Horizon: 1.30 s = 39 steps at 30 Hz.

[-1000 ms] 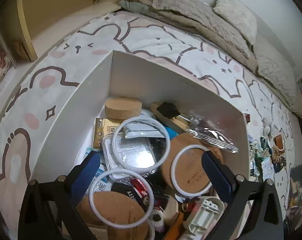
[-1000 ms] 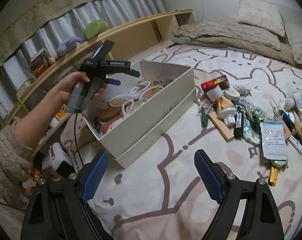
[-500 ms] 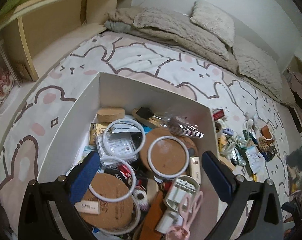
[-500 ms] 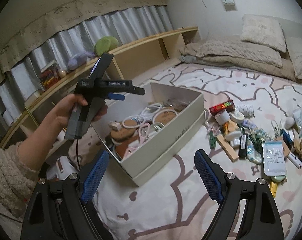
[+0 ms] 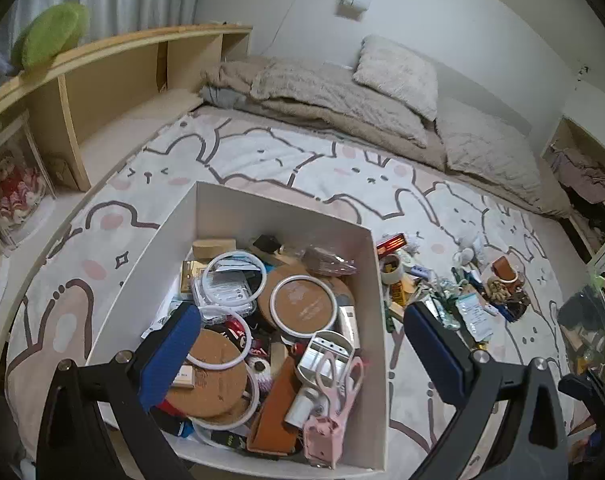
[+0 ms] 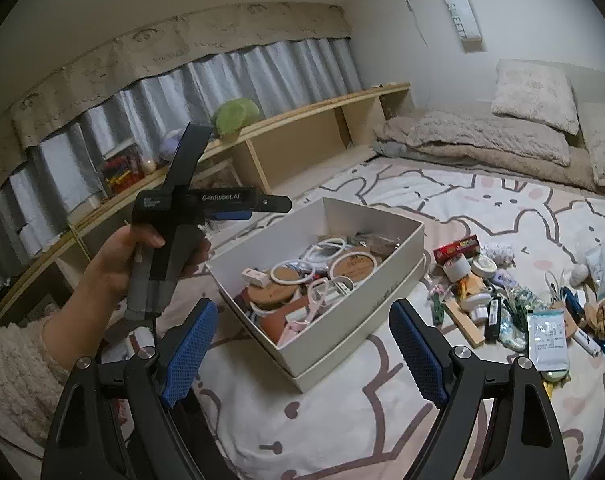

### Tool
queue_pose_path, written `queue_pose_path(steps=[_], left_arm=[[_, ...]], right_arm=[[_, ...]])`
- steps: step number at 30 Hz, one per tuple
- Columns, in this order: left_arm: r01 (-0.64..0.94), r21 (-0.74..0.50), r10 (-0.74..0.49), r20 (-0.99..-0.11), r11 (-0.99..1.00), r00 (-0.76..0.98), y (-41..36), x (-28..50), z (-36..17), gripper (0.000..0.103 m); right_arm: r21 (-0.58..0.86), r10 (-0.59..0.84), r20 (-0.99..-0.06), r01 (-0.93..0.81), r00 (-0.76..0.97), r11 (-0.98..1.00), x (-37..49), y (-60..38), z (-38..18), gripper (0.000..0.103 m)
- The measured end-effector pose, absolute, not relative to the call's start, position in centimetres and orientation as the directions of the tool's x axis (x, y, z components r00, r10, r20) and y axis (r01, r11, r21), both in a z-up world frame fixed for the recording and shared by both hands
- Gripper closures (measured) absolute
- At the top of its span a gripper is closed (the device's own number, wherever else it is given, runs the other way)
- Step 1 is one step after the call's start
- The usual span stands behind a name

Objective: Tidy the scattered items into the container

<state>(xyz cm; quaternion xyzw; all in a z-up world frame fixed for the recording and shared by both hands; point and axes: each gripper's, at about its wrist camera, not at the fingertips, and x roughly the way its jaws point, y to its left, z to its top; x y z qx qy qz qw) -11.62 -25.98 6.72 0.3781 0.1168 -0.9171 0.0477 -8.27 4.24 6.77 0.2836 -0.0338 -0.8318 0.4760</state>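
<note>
Covering the bed, a bunny-print sheet (image 5: pixel 302 160) bears the box (image 5: pixel 376 320); both grippers' fingers gape wide, empty.

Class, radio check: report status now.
Left gripper and right gripper open, empty. Box part filled; scattered items left on blanket. Nothing blocking.

Home bedroom: bed (image 5: pixel 286 160) with pillows (image 5: pixel 394 72), curtains (image 6: pixel 222 80), plush toy (image 6: pixel 234 114).

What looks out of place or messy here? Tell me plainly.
A heap of small items lies scattered on the bedspread beside the box rather than in it. Nothing looks spilled or broken.
</note>
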Motion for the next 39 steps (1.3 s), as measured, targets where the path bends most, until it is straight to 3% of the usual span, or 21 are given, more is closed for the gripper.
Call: queue_pose_path(steps=[14, 15, 18, 28, 39], left_arm=[[0.137, -0.098, -0.055, -0.580, -0.986, -0.813, -21.6, -4.4, 10.4, 0.001], [0.137, -0.092, -0.060, -0.573, -0.986, -0.817, -21.3, -3.9, 10.4, 0.001], [0.129, -0.093, -0.057, -0.554, -0.987, -0.831, -20.7, -2.6, 10.4, 0.001], [0.124, -0.082, -0.074, -0.457, -0.989, -0.886, -18.6, 1.9, 10.8, 0.000], [0.132, -0.024, -0.105, -0.470, -0.991, -0.877, -16.9, 4.4, 9.8, 0.000]], right_arm=[[0.295, -0.803, -0.410, 0.770, -0.432, -0.565, -6.2, 5.2, 7.3, 0.015], [0.296, -0.803, -0.405, 0.769, -0.437, -0.567, -6.1, 5.4, 7.3, 0.015], [0.297, -0.800, -0.388, 0.759, -0.458, -0.579, -5.7, 6.1, 7.4, 0.000], [0.283, -0.777, -0.377, 0.736, -0.505, -0.615, -5.1, 7.7, 7.0, 0.000], [0.223, -0.737, -0.390, 0.719, -0.553, -0.658, -3.7, 8.1, 6.4, 0.000]])
